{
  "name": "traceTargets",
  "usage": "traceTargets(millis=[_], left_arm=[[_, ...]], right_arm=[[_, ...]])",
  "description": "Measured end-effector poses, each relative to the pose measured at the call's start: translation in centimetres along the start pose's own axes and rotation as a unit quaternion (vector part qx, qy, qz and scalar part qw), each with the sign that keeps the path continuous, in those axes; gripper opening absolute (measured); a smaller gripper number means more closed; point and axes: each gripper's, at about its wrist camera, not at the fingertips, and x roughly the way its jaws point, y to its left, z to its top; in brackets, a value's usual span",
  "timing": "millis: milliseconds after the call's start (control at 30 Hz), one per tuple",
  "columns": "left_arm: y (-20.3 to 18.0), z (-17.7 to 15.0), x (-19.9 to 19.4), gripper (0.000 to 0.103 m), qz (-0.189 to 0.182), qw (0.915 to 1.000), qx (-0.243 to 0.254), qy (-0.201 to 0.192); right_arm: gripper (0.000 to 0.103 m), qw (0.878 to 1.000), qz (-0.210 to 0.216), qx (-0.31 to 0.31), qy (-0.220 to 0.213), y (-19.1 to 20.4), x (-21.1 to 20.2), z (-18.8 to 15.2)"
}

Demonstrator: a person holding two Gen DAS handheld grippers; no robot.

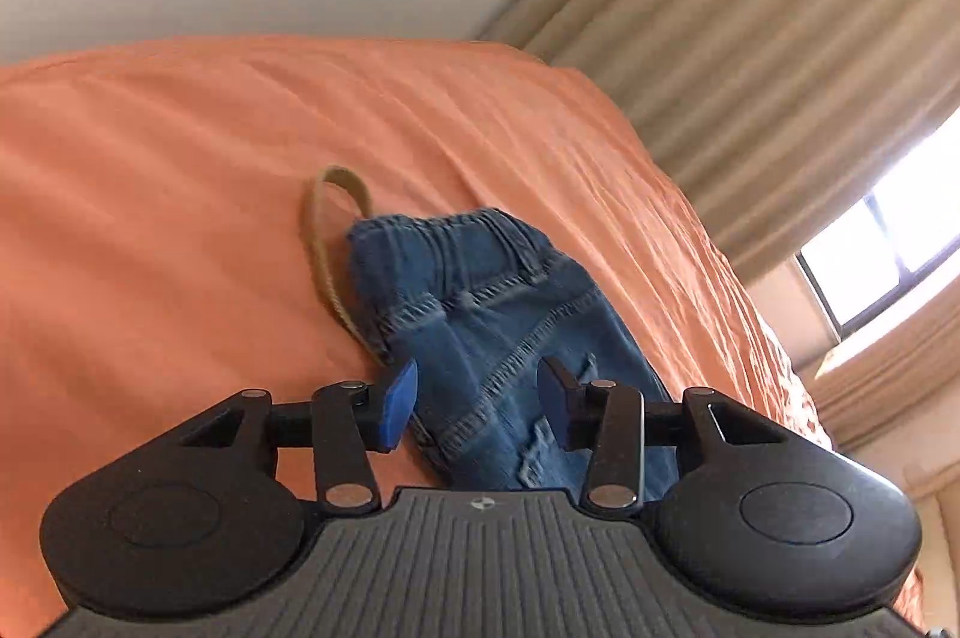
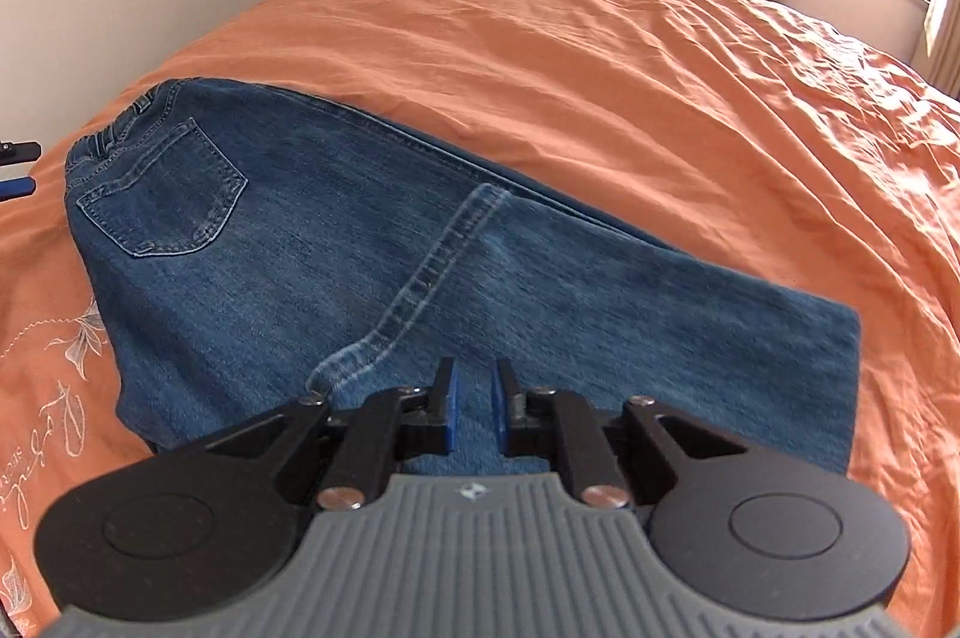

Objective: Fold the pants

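Lying flat, faded denim pants (image 2: 372, 242) on wrinkled orange bedspread (image 2: 630, 86)

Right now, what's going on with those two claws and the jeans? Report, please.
Left gripper open, over the jeans. Right gripper fingers narrowly apart, gripping nothing. Jeans flat on orange bedspread. Tan belt lies beside waistband.

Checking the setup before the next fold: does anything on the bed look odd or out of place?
One thing: a tan strap loop lies on the orange bedspread, sticking out beside the jeans at the waistband end, as the left wrist view shows. It seems stray; whether it is attached to the jeans is unclear.
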Motion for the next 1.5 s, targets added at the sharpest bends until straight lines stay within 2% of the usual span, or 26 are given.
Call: traceTargets(millis=[133,267,433,633,700,733,800,867,1000,1067,1167,1267,1333,1367,1433,1500], left_arm=[[4.2,0.5,2.7,0.057,-0.028,0.9941,-0.104,-0.013],[5.9,0.8,6.0,0.058,-0.033,0.9896,-0.140,-0.008],[4.7,1.0,9.1,0.058,-0.033,0.9928,-0.115,-0.007],[3.7,1.3,11.3,0.054,-0.010,0.9954,-0.095,-0.008],[3.0,1.4,11.4,0.045,-0.003,0.9963,-0.085,-0.007],[2.8,1.6,11.3,0.043,0.004,0.9968,-0.080,-0.006],[1.6,1.9,11.0,0.030,0.014,0.9976,-0.068,-0.008],[0.6,2.3,9.9,0.023,0.020,0.9987,-0.044,-0.016],[-3.9,2.5,7.4,0.021,0.020,0.9988,0.012,-0.043],[-7.5,2.3,5.6,0.021,0.012,0.9962,0.064,-0.059],[-14.0,0.6,2.9,0.021,-0.009,0.9811,0.176,-0.079],[-20.8,-2.7,0.5,0.021,-0.029,0.9552,0.278,-0.096],[-25.1,-5.9,-0.6,0.021,-0.030,0.9310,0.347,-0.111],[-26.8,-7.5,-0.7,0.021,-0.035,0.9216,0.370,-0.112],[-30.1,-11.2,-0.5,0.021,-0.037,0.8995,0.422,-0.105],[-32.4,-15.3,0.1,0.021,-0.032,0.8733,0.476,-0.098]], right_arm=[[0.008,1.000,-0.003,-0.025,0.013,0.7,3.1,2.3],[0.008,0.998,-0.015,-0.049,0.029,0.7,5.8,4.1],[0.008,0.998,-0.017,-0.047,0.042,-0.1,9.1,5.4],[0.005,0.997,-0.011,-0.027,0.077,-0.9,12.4,5.7],[0.004,0.997,-0.009,-0.018,0.080,-1.1,12.5,5.8],[0.004,0.996,-0.013,-0.019,0.081,-1.0,12.5,5.9],[0.004,0.996,-0.022,-0.027,0.080,-0.6,12.1,6.0],[0.004,0.997,-0.028,-0.027,0.066,-0.3,10.7,6.1],[0.012,0.999,-0.033,-0.012,0.032,-0.9,6.6,5.6],[0.012,1.000,-0.018,-0.003,0.021,-1.4,4.1,5.1],[0.012,1.000,-0.009,0.004,0.003,-2.4,0.5,4.0],[0.014,1.000,-0.015,0.013,-0.011,-3.3,-2.6,2.3],[0.014,0.999,-0.009,0.026,-0.018,-4.3,-4.3,1.1],[0.014,0.999,-0.007,0.033,-0.020,-4.8,-5.0,0.3],[0.014,0.999,-0.008,0.047,-0.020,-6.1,-6.2,-1.3],[0.014,0.998,-0.009,0.064,-0.015,-7.5,-7.1,-3.2]])
